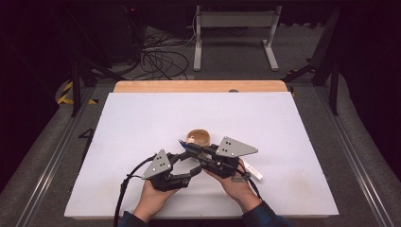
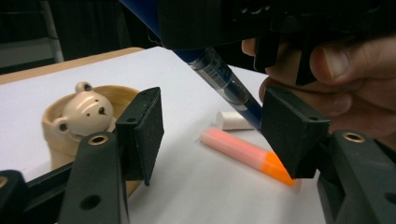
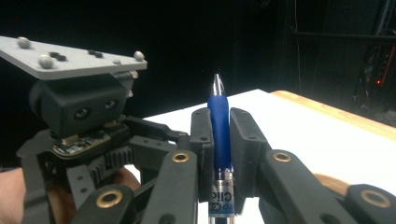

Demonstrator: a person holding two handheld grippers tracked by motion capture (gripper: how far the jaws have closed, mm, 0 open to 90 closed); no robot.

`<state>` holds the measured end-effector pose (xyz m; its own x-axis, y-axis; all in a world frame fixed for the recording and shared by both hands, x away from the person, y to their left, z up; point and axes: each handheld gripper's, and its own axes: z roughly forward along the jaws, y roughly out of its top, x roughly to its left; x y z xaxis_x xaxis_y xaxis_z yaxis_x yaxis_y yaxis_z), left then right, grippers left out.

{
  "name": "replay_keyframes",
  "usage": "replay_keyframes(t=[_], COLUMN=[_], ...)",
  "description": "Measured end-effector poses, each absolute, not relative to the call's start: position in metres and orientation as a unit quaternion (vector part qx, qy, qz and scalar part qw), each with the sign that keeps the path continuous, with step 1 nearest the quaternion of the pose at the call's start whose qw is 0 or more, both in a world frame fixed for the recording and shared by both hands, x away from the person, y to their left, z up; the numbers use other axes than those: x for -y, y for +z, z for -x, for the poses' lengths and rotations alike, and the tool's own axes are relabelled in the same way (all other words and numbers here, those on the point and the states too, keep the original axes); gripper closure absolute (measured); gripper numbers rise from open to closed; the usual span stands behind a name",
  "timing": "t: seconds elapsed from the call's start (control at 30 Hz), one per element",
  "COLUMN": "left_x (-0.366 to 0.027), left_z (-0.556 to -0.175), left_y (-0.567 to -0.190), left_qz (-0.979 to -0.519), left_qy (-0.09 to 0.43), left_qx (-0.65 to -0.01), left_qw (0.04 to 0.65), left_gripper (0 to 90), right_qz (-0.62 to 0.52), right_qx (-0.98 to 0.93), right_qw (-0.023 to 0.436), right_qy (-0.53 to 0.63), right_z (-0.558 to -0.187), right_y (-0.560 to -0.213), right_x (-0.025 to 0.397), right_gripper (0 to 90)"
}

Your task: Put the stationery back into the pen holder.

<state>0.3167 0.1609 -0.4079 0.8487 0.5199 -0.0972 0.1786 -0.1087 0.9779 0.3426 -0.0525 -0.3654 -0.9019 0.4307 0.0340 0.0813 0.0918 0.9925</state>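
My right gripper (image 3: 219, 116) is shut on a blue pen (image 3: 219, 128), whose metal tip points up past the jaws. In the high view the right gripper (image 1: 191, 149) reaches left with the pen (image 1: 185, 145) just in front of a tan bear cup (image 1: 198, 137). My left gripper (image 2: 217, 133) is open. The pen's clear barrel end (image 2: 224, 81) slants down between its pads without touching them. The left gripper (image 1: 189, 164) sits just below the right one in the high view. The bear cup (image 2: 81, 116) stands left of the left jaw.
An orange highlighter (image 2: 247, 154) and a small white cap (image 2: 231, 120) lie on the white table top (image 1: 142, 123) beyond the left jaws. A hand (image 2: 336, 70) holds the right gripper close above. A wooden strip (image 1: 198, 86) runs along the table's far edge.
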Motion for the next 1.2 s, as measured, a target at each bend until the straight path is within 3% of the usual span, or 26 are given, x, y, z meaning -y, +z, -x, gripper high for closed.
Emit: replay_keyframes(t=[0.47, 0.73, 0.93, 1.2], left_x=[-0.158, -0.167, -0.168, -0.166], left_z=[-0.313, -0.318, -0.317, -0.317], left_y=[-0.406, -0.403, -0.398, -0.391], left_qz=[-0.724, -0.72, -0.734, -0.752], left_qy=[0.111, 0.088, 0.102, 0.137], left_qx=[-0.228, -0.269, -0.275, -0.272], left_qw=[0.641, 0.634, 0.613, 0.584], left_gripper=[64.9, 77.4, 79.5, 79.6], right_qz=[-0.154, -0.139, -0.127, -0.146], right_qx=[-0.711, -0.702, -0.71, -0.726], right_qw=[0.154, 0.184, 0.206, 0.201], right_qy=[0.669, 0.674, 0.662, 0.642], right_z=[-0.333, -0.327, -0.322, -0.325], right_y=[-0.368, -0.366, -0.362, -0.358], right_x=[0.044, 0.044, 0.042, 0.047], right_gripper=[80.9, 80.7, 79.4, 56.7])
